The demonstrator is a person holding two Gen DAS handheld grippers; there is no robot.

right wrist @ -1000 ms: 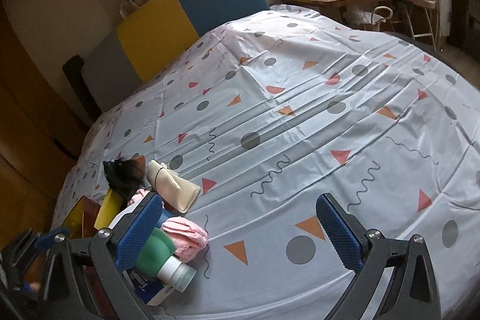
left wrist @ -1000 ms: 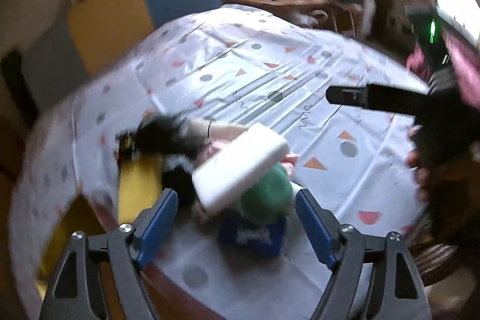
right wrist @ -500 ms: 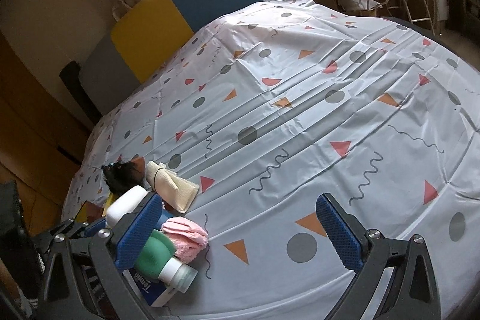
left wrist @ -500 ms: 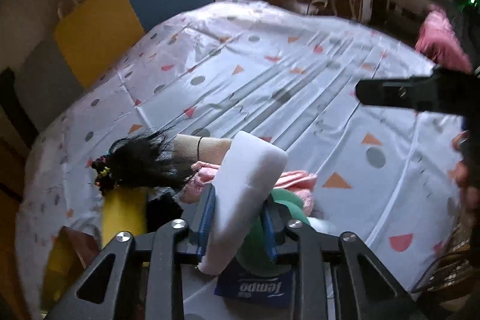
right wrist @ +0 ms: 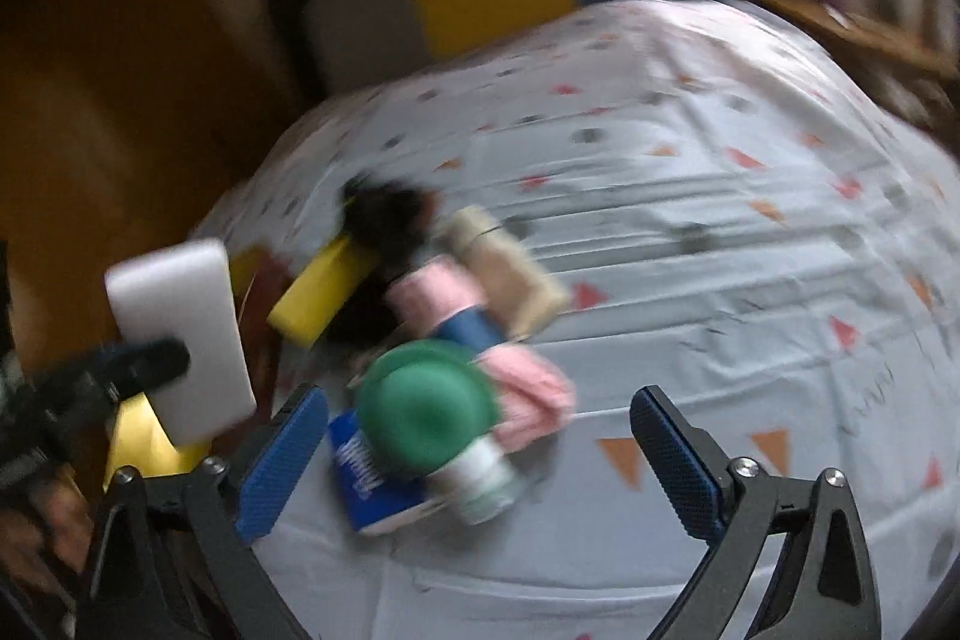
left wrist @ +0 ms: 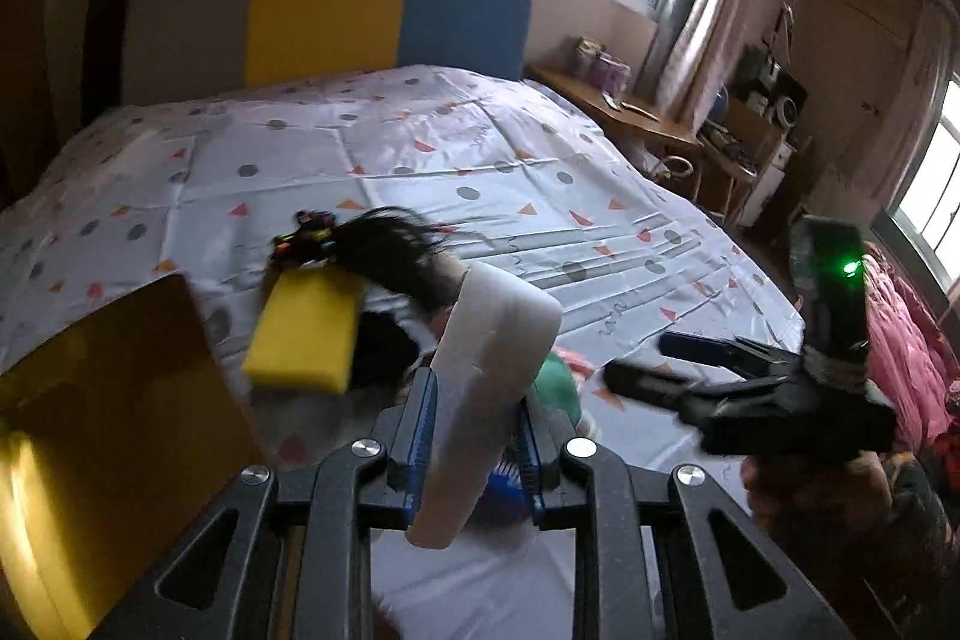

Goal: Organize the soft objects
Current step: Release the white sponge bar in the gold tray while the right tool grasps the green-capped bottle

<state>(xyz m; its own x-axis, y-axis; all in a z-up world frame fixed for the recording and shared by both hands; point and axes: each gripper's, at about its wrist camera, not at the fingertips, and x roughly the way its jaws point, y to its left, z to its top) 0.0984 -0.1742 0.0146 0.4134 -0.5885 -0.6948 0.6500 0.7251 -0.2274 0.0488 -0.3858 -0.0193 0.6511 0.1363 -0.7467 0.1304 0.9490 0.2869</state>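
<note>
The left gripper (left wrist: 471, 445) squeezes the white sponge (left wrist: 489, 382) and holds it up above the pile, near the bed's left edge. The right gripper (right wrist: 480, 466) is wide open with nothing in it. The yellow sponge (right wrist: 321, 289), pink cloth (right wrist: 531, 394) and green bottle (right wrist: 432, 412) lie unsorted, so most work is left.

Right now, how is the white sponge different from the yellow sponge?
The white sponge is pinched upright in the left gripper, up off the bed; the yellow sponge lies flat in the pile on the bedsheet, with nothing gripping it. The white sponge looks longer with rounded ends, while the yellow sponge has squarer edges. A black hairy thing overlaps the yellow sponge; nothing covers the white sponge. Both are plain blocks.
</note>
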